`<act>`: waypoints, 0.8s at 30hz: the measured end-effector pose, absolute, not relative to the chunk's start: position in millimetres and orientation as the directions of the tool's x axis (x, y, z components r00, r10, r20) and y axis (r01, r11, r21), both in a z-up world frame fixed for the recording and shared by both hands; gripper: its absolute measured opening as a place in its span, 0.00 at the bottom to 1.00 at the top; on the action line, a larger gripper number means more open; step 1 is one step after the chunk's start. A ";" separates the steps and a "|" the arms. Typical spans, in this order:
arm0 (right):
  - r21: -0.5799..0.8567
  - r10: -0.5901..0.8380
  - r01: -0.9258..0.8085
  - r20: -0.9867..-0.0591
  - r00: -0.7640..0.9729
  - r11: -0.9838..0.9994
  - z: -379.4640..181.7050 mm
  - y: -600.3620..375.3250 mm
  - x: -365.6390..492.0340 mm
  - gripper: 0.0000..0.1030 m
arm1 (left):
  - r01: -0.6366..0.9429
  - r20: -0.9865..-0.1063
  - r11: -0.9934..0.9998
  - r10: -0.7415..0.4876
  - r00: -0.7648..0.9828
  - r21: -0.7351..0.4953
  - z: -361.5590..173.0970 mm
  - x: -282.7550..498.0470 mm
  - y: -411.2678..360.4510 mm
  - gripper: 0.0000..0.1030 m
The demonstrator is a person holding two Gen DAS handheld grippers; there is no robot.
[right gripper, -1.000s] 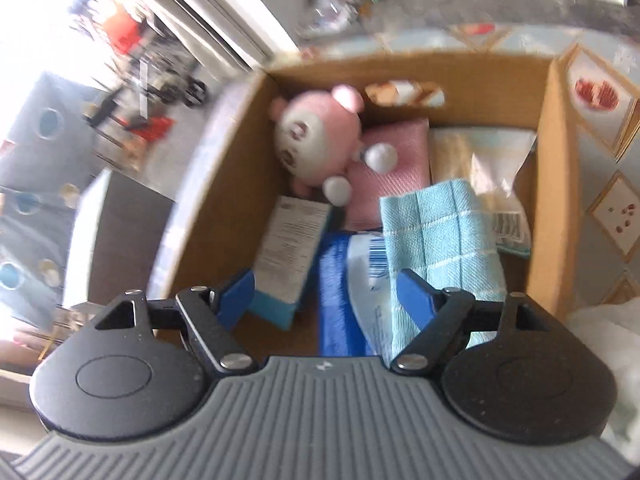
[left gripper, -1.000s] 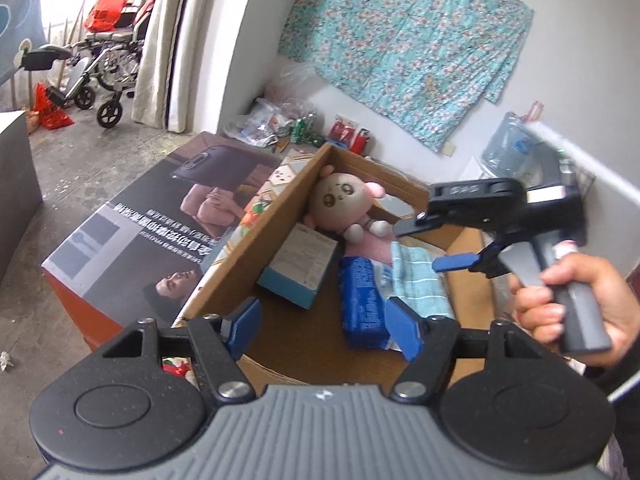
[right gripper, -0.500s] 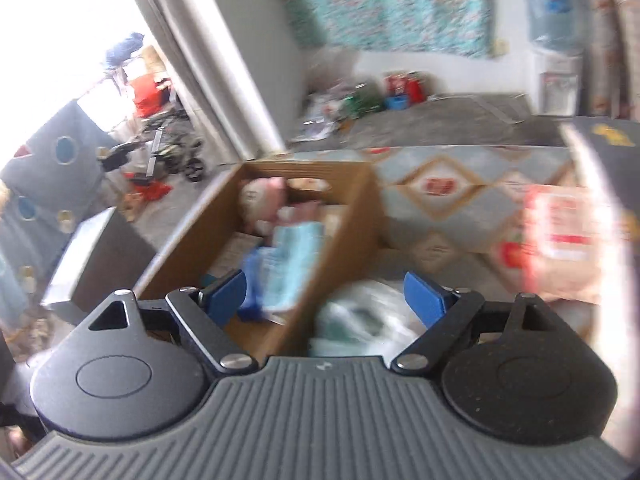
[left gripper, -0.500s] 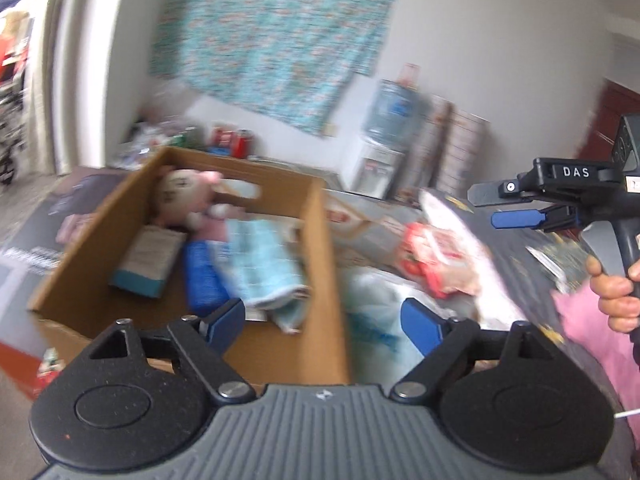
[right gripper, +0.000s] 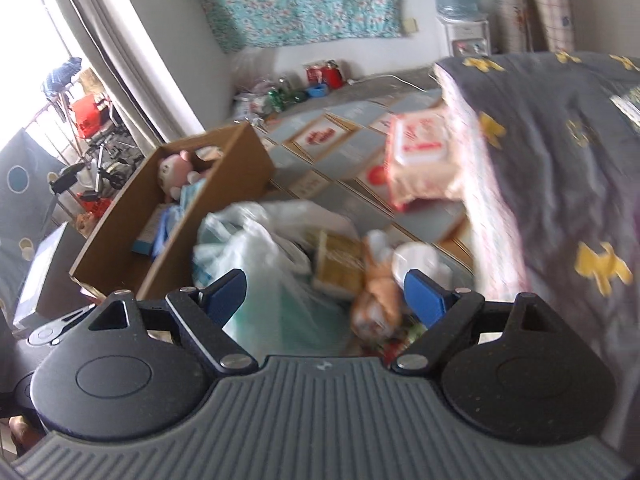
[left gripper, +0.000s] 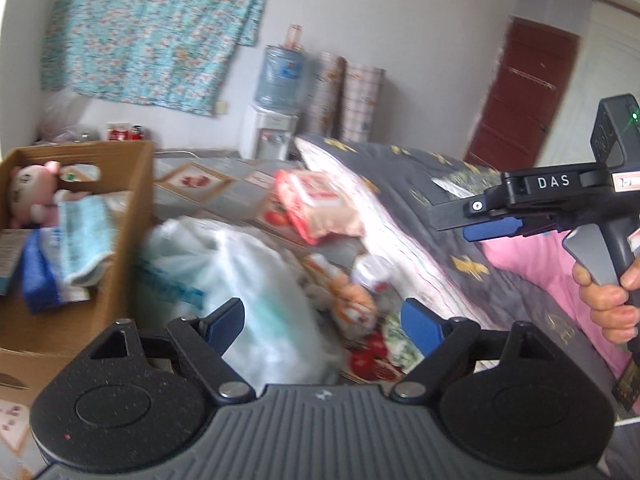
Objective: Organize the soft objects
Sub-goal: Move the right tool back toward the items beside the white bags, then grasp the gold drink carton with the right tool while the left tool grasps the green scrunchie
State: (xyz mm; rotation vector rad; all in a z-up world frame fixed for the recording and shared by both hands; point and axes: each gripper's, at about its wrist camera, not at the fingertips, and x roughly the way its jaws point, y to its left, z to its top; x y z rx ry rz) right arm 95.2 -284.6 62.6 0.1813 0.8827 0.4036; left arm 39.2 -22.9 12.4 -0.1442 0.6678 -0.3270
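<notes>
Both grippers, left (left gripper: 322, 322) and right (right gripper: 324, 292), gaping, jaws just widened, nothing between. Plastic bag (left gripper: 240, 280) beside box (left gripper: 136, 216), on bed: light, slippery, prob. soft inside; I'd pinch bunched top.

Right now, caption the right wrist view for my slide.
Open right gripper hovers over a white plastic bag and snack packets beside the cardboard box holding a pink plush toy.

This is a room in a home, used as a bedroom. A grey quilt (right gripper: 560, 152) lies on a bed at 3 o'clock. A flowered cloth (left gripper: 152, 28) hangs on the wall at 11 o'clock, beside a water dispenser (left gripper: 276, 120) at 12 o'clock. A red door (left gripper: 524, 96) stands at 2 o'clock.
</notes>
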 end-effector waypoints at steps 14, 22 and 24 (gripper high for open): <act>0.228 0.368 -0.318 -0.779 0.508 0.920 11.5 -295.0 88.9 0.81 | 0.367 -0.654 0.919 -0.368 0.661 -0.146 -48.5 45.6 -105.3 0.77; 0.222 0.363 -0.332 -0.811 0.459 0.917 -14.5 -293.8 108.2 0.67 | 0.407 -0.658 0.908 -0.368 0.657 -0.102 -69.9 57.4 -122.4 0.69; 0.226 0.357 -0.321 -0.821 0.445 0.920 -25.0 -296.9 112.1 0.63 | 0.432 -0.663 0.898 -0.374 0.649 -0.084 -75.2 60.1 -130.0 0.68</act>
